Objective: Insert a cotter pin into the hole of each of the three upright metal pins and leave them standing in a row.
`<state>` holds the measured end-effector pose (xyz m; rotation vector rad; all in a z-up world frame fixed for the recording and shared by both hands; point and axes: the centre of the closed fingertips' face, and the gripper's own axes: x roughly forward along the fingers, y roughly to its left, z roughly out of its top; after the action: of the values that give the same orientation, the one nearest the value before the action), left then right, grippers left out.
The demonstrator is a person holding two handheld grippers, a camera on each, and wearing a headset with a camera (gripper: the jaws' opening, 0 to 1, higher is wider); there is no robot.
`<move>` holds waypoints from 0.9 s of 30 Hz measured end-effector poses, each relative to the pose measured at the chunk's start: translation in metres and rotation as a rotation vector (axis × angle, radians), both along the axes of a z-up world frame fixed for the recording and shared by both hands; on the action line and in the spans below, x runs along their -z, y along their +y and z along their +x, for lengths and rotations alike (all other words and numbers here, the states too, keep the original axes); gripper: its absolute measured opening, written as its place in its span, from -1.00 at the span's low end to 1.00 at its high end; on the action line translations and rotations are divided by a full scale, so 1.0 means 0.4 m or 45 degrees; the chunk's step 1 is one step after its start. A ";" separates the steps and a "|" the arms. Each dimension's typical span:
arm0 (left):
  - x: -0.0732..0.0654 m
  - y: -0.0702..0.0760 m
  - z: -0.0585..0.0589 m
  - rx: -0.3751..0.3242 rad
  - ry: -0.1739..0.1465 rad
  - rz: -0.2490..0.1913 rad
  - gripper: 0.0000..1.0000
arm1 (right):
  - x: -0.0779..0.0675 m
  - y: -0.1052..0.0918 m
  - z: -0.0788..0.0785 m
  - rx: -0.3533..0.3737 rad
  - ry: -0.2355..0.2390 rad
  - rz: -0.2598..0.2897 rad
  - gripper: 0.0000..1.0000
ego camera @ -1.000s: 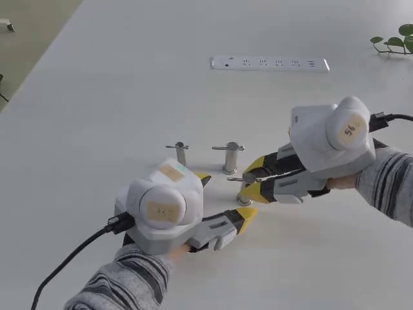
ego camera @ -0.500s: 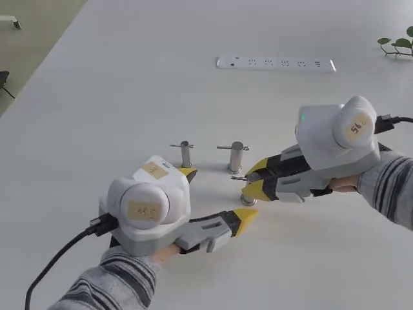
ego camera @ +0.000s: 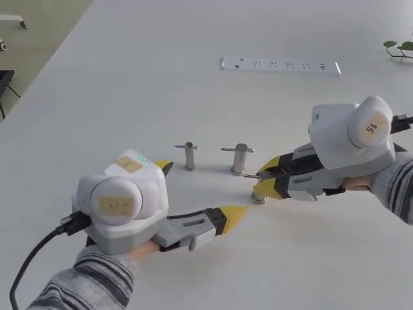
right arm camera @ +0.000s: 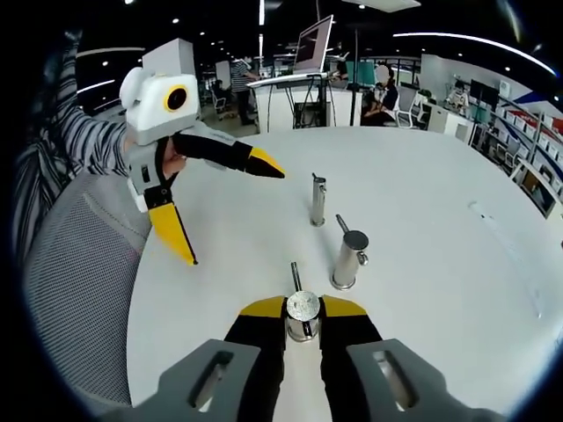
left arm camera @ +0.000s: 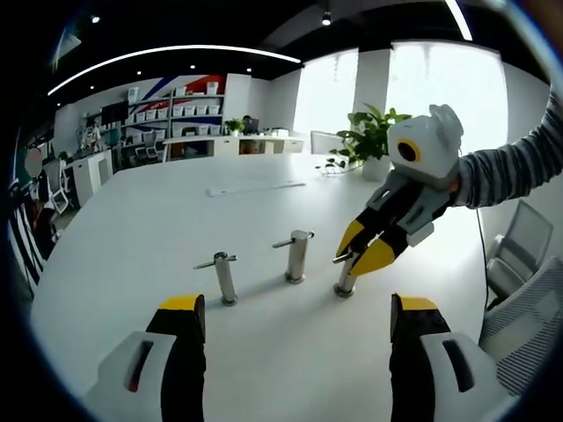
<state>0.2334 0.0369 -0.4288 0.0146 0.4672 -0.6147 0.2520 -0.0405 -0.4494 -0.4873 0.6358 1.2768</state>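
Three upright metal pins stand in a row on the white table (ego camera: 129,97). The left pin (ego camera: 190,157) (left arm camera: 226,278) (right arm camera: 318,200) and the middle pin (ego camera: 239,159) (left arm camera: 297,256) (right arm camera: 349,258) each carry a cotter pin across the top. My right gripper (ego camera: 264,176) (right arm camera: 303,309) (left arm camera: 362,246) straddles the head of the right pin (ego camera: 259,197) (right arm camera: 303,315) (left arm camera: 345,281). It is shut on a cotter pin (ego camera: 248,175) (right arm camera: 296,276) whose far end pokes out past that pin. My left gripper (ego camera: 200,190) (left arm camera: 297,303) (right arm camera: 227,213) hangs open and empty in front of the row.
A white power strip (ego camera: 279,65) (left arm camera: 255,186) lies at the far side of the table. Plant leaves (ego camera: 401,48) reach in at the far right. The table's left edge (ego camera: 39,71) drops to the floor. A mesh chair (right arm camera: 79,290) stands beside the table.
My left gripper has drawn back to the left, away from the pins, still open. The right gripper stays at the right pin with the cotter pin. The head camera has shifted.
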 end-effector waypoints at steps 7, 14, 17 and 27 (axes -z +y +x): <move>-0.015 0.027 0.007 -0.029 -0.013 -0.010 0.84 | -0.004 -0.036 0.028 -0.012 -0.023 -0.044 -0.83; -0.037 0.051 0.021 -0.063 -0.041 -0.030 0.89 | -0.007 -0.061 0.061 -0.003 -0.040 -0.072 -0.83; -0.048 0.059 0.023 -0.070 -0.050 -0.044 0.91 | -0.007 -0.069 0.074 0.005 -0.044 -0.078 -0.83; -0.051 0.076 0.026 -0.066 -0.023 -0.037 0.97 | 0.001 -0.087 0.110 0.012 -0.049 -0.102 -0.83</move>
<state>0.2438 0.0673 -0.4086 -0.0199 0.4399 -0.5697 0.2961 -0.0754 -0.4497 -0.5726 0.6580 1.2342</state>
